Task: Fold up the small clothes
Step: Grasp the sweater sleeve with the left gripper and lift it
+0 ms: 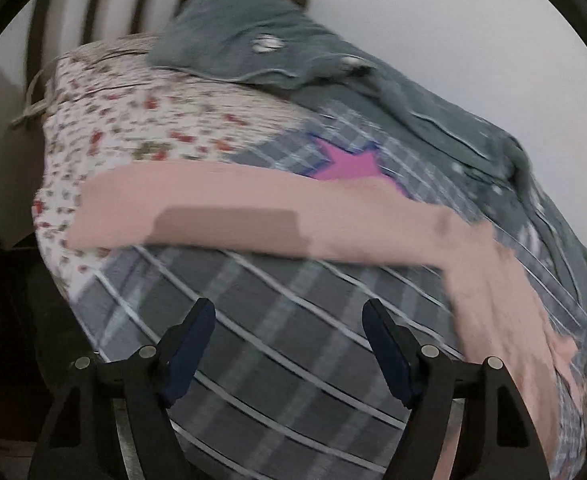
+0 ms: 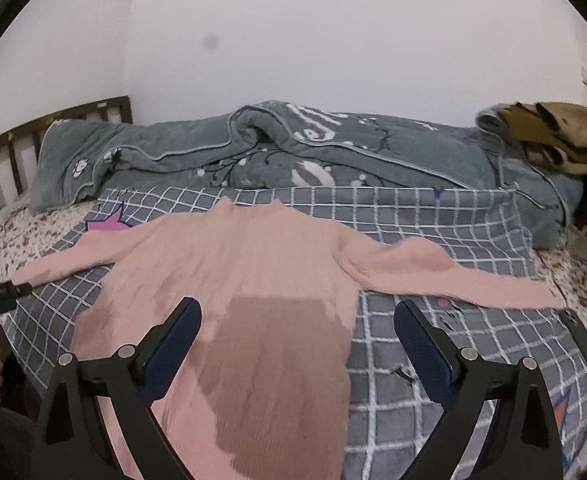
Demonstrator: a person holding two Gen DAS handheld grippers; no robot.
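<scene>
Left hand-held gripper (image 1: 289, 316) agape, empty, right hand-held gripper (image 2: 297, 316) wide above pink sweater (image 2: 253, 264)

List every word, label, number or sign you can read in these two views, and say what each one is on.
No text reads in full.
White lettering on the grey quilt: folded and cut off; fragments like "e" and "l" at most, no whole word.
Small dark marks on the grey checked blanket beside the pink sweater: too small to read.
Pink star patch on that blanket: a shape, no letters visible.
Left wrist view: motion-blurred, nothing legible.
</scene>
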